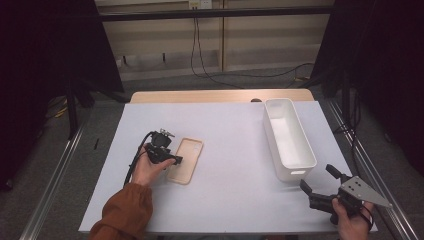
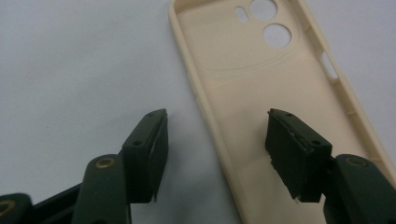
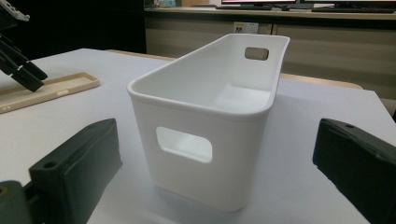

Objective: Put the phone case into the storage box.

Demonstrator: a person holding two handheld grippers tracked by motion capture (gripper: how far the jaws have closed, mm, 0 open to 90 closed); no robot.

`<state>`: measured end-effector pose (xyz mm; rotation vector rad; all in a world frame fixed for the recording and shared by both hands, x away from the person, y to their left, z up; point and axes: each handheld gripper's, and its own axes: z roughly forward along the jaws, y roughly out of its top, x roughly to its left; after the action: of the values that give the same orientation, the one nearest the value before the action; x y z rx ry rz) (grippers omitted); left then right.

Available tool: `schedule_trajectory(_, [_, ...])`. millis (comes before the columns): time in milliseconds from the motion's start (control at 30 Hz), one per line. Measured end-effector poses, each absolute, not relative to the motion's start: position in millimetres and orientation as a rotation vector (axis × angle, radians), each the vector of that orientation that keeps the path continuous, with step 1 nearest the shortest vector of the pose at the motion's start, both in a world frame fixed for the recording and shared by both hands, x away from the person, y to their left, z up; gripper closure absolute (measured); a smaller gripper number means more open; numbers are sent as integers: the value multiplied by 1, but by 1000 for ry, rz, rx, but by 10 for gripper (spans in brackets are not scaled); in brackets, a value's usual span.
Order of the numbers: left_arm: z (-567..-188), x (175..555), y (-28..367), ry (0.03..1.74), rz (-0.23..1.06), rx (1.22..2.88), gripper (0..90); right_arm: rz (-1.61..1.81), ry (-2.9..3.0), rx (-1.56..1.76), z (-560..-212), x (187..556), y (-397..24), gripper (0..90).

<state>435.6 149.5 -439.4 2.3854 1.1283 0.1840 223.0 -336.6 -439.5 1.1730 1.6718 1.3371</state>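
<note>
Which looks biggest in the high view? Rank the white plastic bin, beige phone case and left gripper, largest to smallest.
1. White plastic bin, clearly largest.
2. Beige phone case.
3. Left gripper, the black gripper over the case's left edge; it looks close to the case in size, so this order is unsure.

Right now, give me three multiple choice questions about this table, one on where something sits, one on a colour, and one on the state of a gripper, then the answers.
1. Where does the phone case lie relative to the white bin, in the high view?
A. inside it
B. to its left on the table
C. behind it

2. What colour is the phone case?
A. beige
B. blue
C. black

3. How does the left gripper stand?
A. shut tight with nothing between the jaws
B. holding the bin
C. jaws apart, straddling one long edge of the case

Answers: 1 B, the case lies flat on the white tabletop well left of the bin. 2 A, it shows cream-beige in the left gripper view. 3 C, one jaw is over the case's inside and one over the table, neither pressing.
</note>
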Motion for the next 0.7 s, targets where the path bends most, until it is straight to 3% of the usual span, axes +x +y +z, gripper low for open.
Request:
schedule_trajectory(400, [-438,437,153,1138,154,2381,553,1340,1670,1175,-439,223,-336,2])
schedule_trajectory(500, [-438,437,153,1148,128,2362,650,1339,1670,1173,-439,223,-336,2])
schedule_trajectory(700, [-438,438,154,1161,97,2348,705,1337,1676,1169,-439,223,-336,1])
